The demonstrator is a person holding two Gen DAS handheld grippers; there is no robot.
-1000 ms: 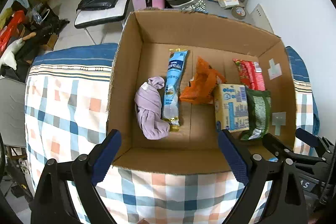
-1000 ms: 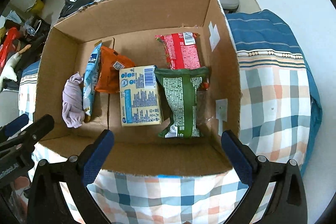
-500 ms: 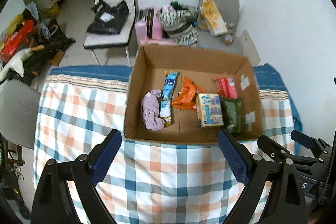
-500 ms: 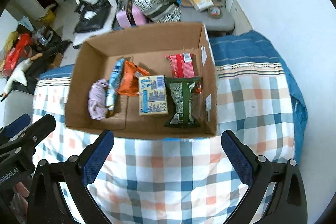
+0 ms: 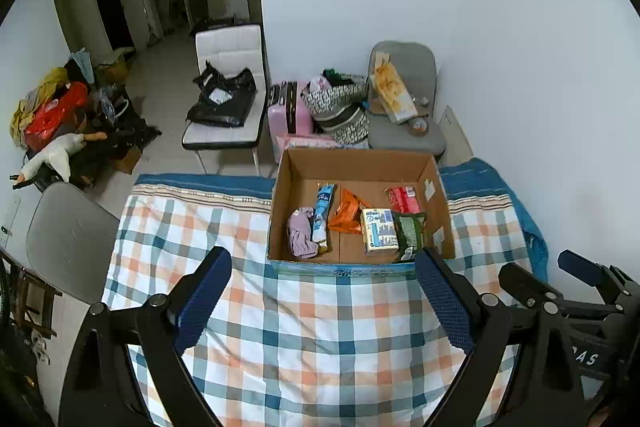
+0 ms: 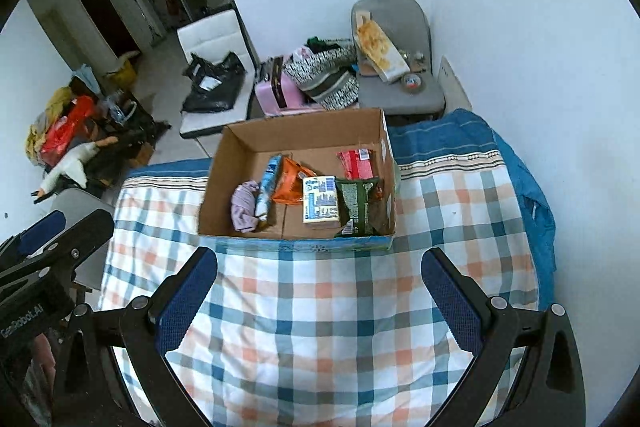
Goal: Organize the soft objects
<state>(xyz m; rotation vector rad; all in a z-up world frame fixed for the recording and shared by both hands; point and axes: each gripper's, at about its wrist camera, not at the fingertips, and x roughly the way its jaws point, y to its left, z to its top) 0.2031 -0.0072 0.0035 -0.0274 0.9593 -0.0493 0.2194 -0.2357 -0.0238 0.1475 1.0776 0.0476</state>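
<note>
Both grippers (image 5: 320, 291) (image 6: 320, 291) wide, empty, over checked cloth (image 5: 304, 327). Lilac sock (image 5: 301, 233) in box (image 5: 352, 163), frame centre — likely light, limp; pinch bunched middle.

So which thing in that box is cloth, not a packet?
The lilac bundle at the box's left end; the rest are printed wrappers or a carton.

A lived-in home: checked bedspread (image 5: 304, 327), chairs, pink suitcase (image 5: 289, 111).
</note>
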